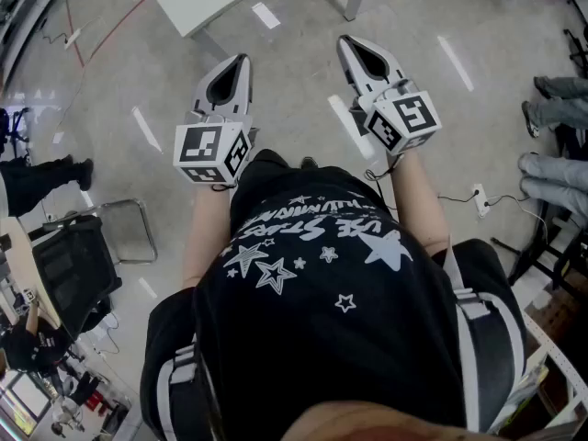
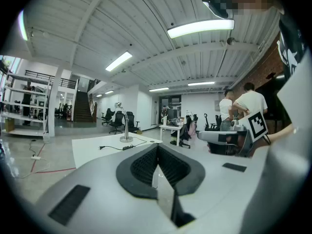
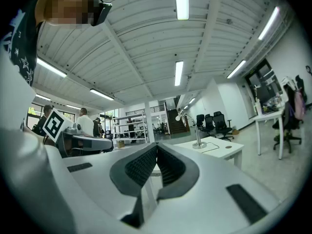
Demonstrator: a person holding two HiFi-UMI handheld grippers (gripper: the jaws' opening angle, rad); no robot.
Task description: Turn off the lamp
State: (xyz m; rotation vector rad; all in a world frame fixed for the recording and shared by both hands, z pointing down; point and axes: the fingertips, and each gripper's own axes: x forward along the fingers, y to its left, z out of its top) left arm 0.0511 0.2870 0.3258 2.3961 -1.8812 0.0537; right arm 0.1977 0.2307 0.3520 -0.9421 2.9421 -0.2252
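Held the left tongs (image 2: 157, 152) fully closed, ribbed pads pressed together with nothing between them; held the right tongs (image 3: 157, 150) the same way, tips met and empty. Looked past both pairs to a white counter (image 2: 92, 152) some way ahead, and on its far side found the lamp (image 2: 125, 123), upright on a round base and well apart from either pair, with a dark cord (image 2: 113, 146) trailing across the top to what looked like a plug. Could not make out a switch from there, nor any sure sign of a lit bulb. Risked sliding the base or tipping the thin-necked lamp by prodding high with closed tips; risked snagging the cord and dragging the lamp along; risked missing a small switch altogether by closing in without first spotting it. Carried both tongs level and side by side, pointing forward, marker cubes uppermost, with the left forearm (image 1: 204, 237) and right forearm (image 1: 418, 196) reaching out on either side of the torso.
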